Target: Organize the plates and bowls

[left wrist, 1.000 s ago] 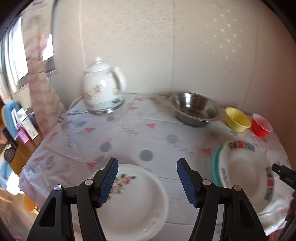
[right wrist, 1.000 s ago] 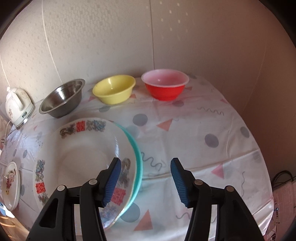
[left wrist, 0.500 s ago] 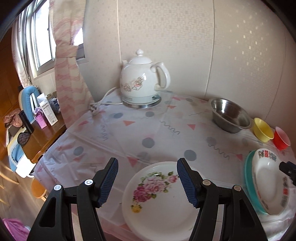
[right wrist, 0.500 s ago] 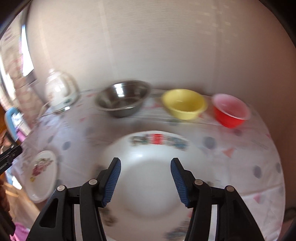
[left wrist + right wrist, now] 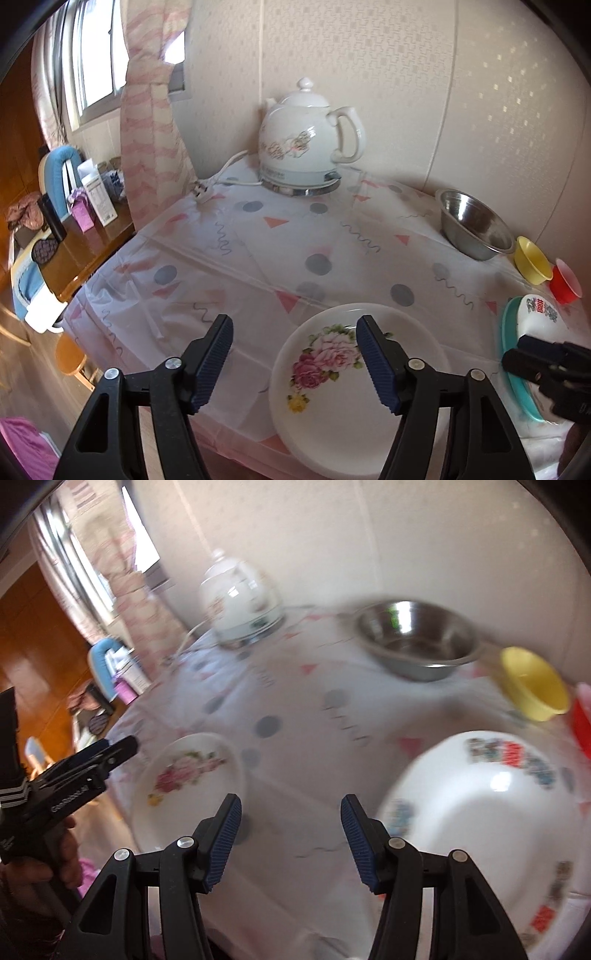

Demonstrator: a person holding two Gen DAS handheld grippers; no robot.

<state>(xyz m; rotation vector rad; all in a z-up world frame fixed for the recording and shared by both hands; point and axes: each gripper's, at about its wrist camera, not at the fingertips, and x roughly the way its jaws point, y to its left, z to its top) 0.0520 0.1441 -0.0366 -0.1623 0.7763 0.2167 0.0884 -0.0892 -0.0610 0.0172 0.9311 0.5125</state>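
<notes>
A white rose-patterned plate (image 5: 332, 387) lies at the table's front edge; it also shows in the right wrist view (image 5: 184, 775). My left gripper (image 5: 293, 360) is open and empty, hovering over the plate's left rim. A white patterned bowl (image 5: 487, 812) sits on a teal plate (image 5: 511, 369) at the right. A steel bowl (image 5: 472, 229), a yellow bowl (image 5: 532, 260) and a red bowl (image 5: 563, 282) stand along the back right. My right gripper (image 5: 291, 842) is open and empty above the cloth between plate and patterned bowl.
A white electric kettle (image 5: 306, 144) with cord and plug (image 5: 203, 192) stands at the back by the wall. The table (image 5: 258, 258) has a patterned cloth. A wooden side table with clutter (image 5: 74, 229) and a curtain (image 5: 151, 129) are at the left.
Both cameras have swung left. The rose plate now sits under my left gripper's right finger. The right view now shows the rose plate and the left gripper, with the patterned bowl shifted right.
</notes>
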